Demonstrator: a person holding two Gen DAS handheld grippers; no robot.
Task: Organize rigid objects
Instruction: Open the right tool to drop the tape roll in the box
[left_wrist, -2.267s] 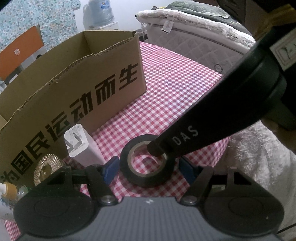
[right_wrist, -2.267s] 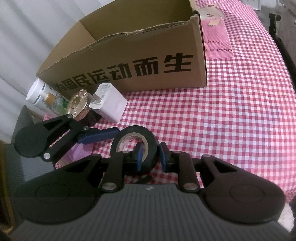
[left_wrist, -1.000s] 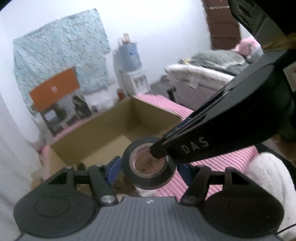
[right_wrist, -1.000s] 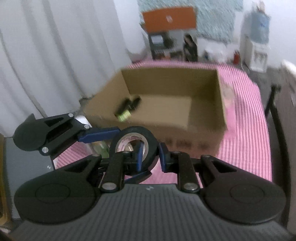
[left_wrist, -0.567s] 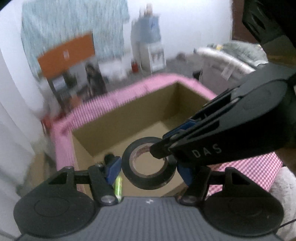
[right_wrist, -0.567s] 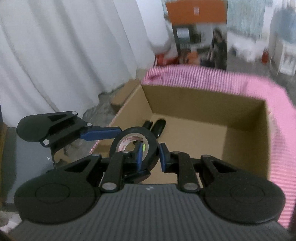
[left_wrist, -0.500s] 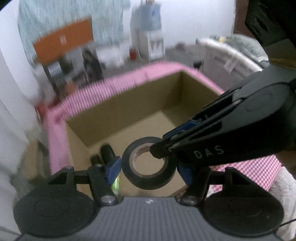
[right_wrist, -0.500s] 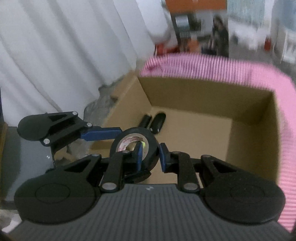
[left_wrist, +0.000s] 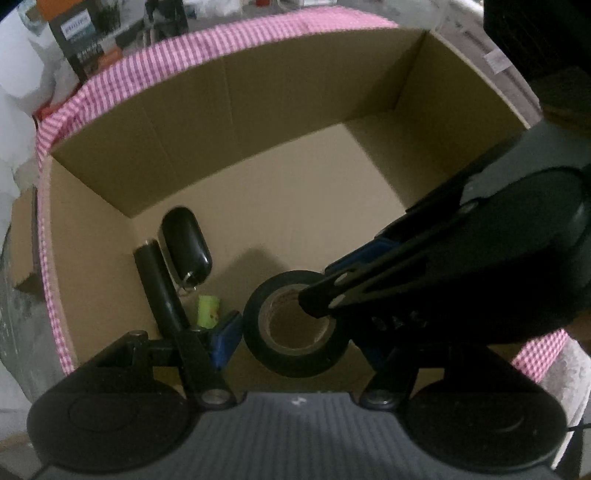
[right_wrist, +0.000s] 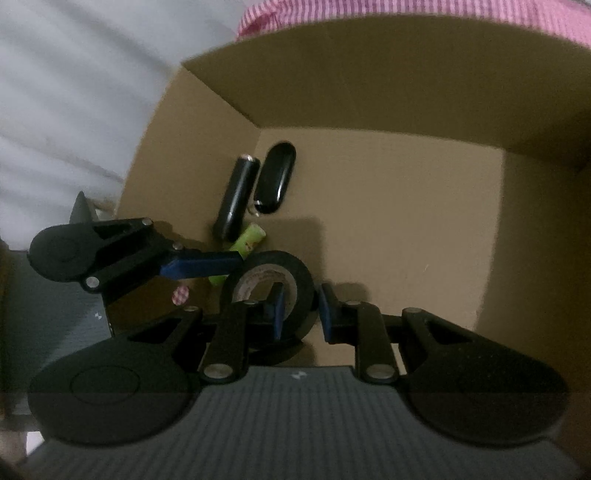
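Black tape roll (left_wrist: 295, 325), pink-checked cloth (left_wrist: 110, 77)

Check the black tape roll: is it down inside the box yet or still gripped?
Still gripped. The black tape roll hangs over the box floor; the right hand-held gripper pinches its wall, the left hand-held gripper brackets it.

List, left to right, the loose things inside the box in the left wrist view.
black cylinder → black oval key fob → green battery → black tape roll, held inside the cardboard box by the right gripper.
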